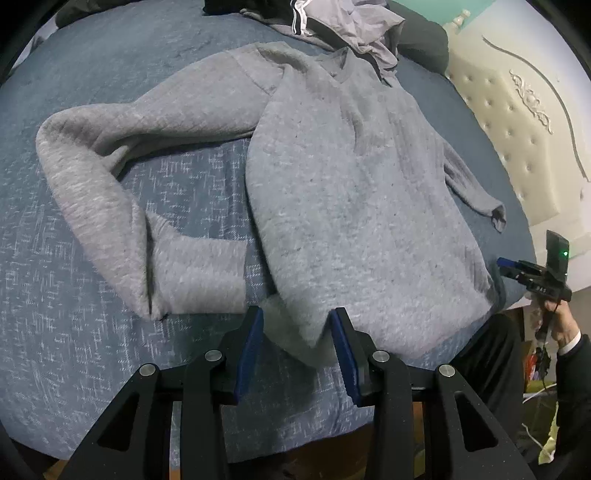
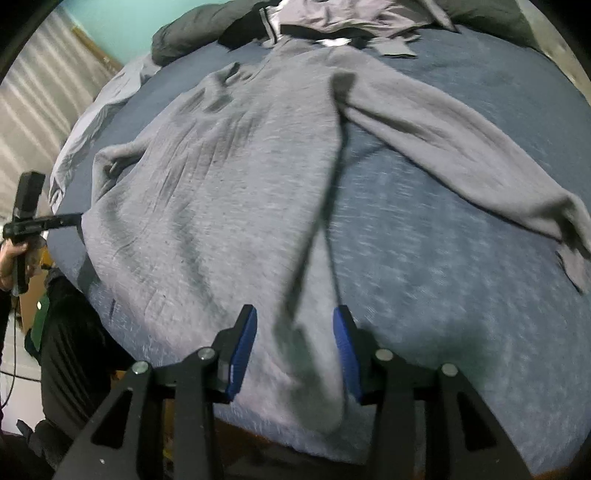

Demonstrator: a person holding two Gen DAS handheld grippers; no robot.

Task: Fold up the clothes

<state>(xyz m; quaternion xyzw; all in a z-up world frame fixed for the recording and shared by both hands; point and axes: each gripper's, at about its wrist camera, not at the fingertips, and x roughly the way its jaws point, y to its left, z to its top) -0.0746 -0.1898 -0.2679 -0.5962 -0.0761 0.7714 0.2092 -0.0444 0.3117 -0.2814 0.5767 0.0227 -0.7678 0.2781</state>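
The left claw [image 1: 297, 325] stands part open, its blue pads [image 1: 251, 350] clear of the cloth, with a hem corner of the grey sweatshirt [image 1: 354, 206] lying loose between them. The right claw [image 2: 295, 325] is likewise part open; the other hem corner lies between its pads, none pressing on it. The sweatshirt is spread flat on the bed [image 1: 110, 66], covered in blue bedding, hem toward the person, one sleeve [image 1: 110, 177] bent back on itself, the other stretched sideways. Beyond the collar lies a heap of other clothes [image 1: 354, 26]. A tufted cream headboard [image 1: 517, 122] stands to one side.
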